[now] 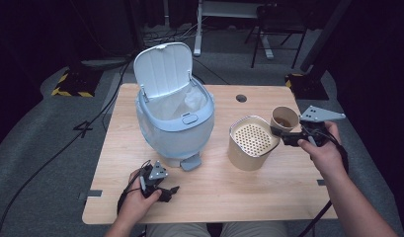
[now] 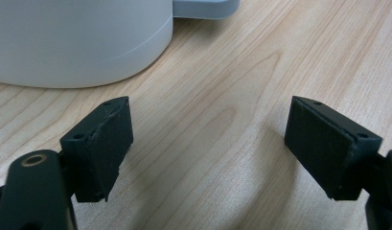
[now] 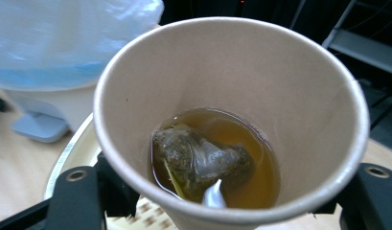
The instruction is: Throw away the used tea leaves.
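Right gripper (image 1: 283, 137) clamped on a paper cup (image 1: 284, 118), held above the table (image 1: 249, 197) at the right, just beside and slightly beyond the beige strainer canister (image 1: 251, 143). Inside the cup (image 3: 232, 120), seen close in the right gripper view: a shallow pool of amber tea (image 3: 251, 143) and one soaked pyramid tea bag (image 3: 201, 160), both not yet emptied. Cup upright or only slightly tilted; no liquid on the perforated strainer lid (image 1: 254, 138) as far as can be told. Left gripper (image 1: 162, 190) resting low on the near-left tabletop, jaws spread wide with nothing between them, just in front of the pedal bin (image 1: 175, 123). Bin lid (image 1: 163, 69) raised, white liner (image 1: 187, 103) exposed, foot pedal (image 1: 190, 162) facing the near edge. Probable stage: cup picked up and carried toward the strainer. Remaining, by judgement: draining the tea through the strainer, then dropping the bag and cup into the open bin.
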Motion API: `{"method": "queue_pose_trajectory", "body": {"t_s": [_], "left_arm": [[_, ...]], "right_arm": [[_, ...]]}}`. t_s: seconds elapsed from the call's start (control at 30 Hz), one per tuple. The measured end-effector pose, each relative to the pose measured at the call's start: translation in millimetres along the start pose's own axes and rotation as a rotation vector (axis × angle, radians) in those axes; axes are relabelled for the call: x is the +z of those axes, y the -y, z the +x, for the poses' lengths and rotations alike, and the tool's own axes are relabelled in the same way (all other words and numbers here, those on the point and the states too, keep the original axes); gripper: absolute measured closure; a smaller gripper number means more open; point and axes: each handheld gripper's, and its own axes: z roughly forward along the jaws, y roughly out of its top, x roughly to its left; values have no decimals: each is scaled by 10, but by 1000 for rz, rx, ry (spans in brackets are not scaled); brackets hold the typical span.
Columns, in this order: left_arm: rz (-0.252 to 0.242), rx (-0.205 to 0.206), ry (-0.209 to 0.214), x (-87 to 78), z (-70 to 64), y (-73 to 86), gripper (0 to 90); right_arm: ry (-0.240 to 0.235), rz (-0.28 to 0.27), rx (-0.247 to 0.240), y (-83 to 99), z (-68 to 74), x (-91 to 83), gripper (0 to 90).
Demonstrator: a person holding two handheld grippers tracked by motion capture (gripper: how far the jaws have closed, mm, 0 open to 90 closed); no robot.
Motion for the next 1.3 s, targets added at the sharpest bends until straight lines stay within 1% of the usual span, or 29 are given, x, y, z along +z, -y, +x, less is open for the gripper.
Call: {"method": "queue_pose_trajectory", "body": {"t_s": [0.2,0.33,0.47,0.53,0.6,0.63,0.7,0.73,0.8,0.87,0.93,0.97,1.0,1.03,1.07,1.2,1.27,1.3], "left_arm": [[-1,0,1,1,0,0,177],[0,2,1,0,-1,0,178],[0,2,1,0,-1,0,178],[0,3,1,0,0,0,178],[0,2,1,0,0,0,178],[0,2,1,0,0,0,178],[0,3,2,0,0,0,178],[0,2,1,0,0,0,178],[0,2,2,0,0,0,178],[0,2,2,0,-1,0,178],[0,2,2,0,0,0,178],[0,1,2,0,-1,0,178],[0,2,2,0,0,0,178],[0,2,2,0,0,0,178],[0,2,2,0,0,0,178],[0,2,1,0,0,0,178],[0,2,2,0,0,0,178],[0,2,2,0,0,0,178]], "right_arm": [[30,11,-107,-29,-73,199,313],[72,17,-191,-57,-71,265,313],[175,73,-383,-84,-17,316,314],[213,101,-447,-95,23,335,315],[240,126,-499,-102,59,351,314],[266,145,-552,-106,87,364,314],[302,184,-652,-113,156,394,314],[317,196,-686,-115,184,410,314],[321,208,-719,-119,228,435,314],[324,218,-782,-124,273,461,314],[349,238,-839,-118,328,495,315],[354,247,-872,-116,351,514,315],[367,267,-921,-111,379,536,315],[394,294,-977,-104,423,569,316],[394,294,-977,-104,423,569,316],[454,346,-1080,-94,494,614,317],[473,357,-1128,-95,513,631,318],[492,369,-1157,-90,529,637,317]]}}
